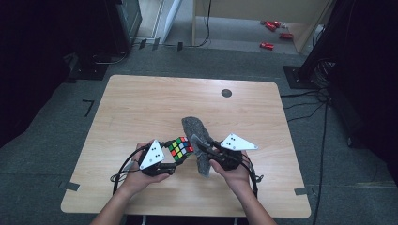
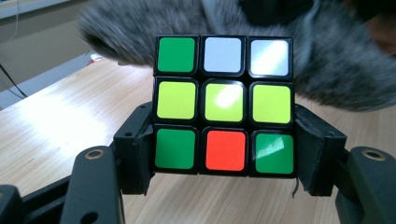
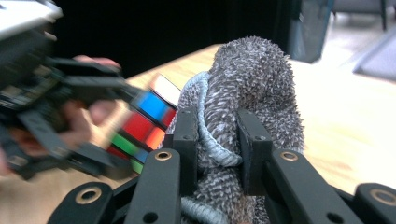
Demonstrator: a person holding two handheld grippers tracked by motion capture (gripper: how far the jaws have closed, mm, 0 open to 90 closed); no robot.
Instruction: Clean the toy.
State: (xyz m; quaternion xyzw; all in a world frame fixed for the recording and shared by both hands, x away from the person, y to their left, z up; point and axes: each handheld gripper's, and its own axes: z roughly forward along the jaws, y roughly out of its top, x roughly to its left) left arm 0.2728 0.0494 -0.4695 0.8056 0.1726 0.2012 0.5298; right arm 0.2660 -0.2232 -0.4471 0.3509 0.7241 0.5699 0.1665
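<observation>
You held a colourful puzzle cube (image 2: 224,105) clamped by its sides between the jaws of your left gripper (image 1: 162,161), lifted above the near middle of the wooden table (image 1: 141,108). Your right gripper (image 3: 217,149) was pinched shut on a grey fuzzy cloth (image 3: 250,93), bunched and touching the cube. The cloth could probably drag the cube askew in its narrow side grip, or slip free. Bare tabletop lay open to the left, right and far side; the near edge was close beneath your hands.

A light wooden table (image 1: 141,108) stands on grey carpet (image 1: 42,140) — dark equipment stands at both sides, red cans (image 1: 273,33) beyond.
</observation>
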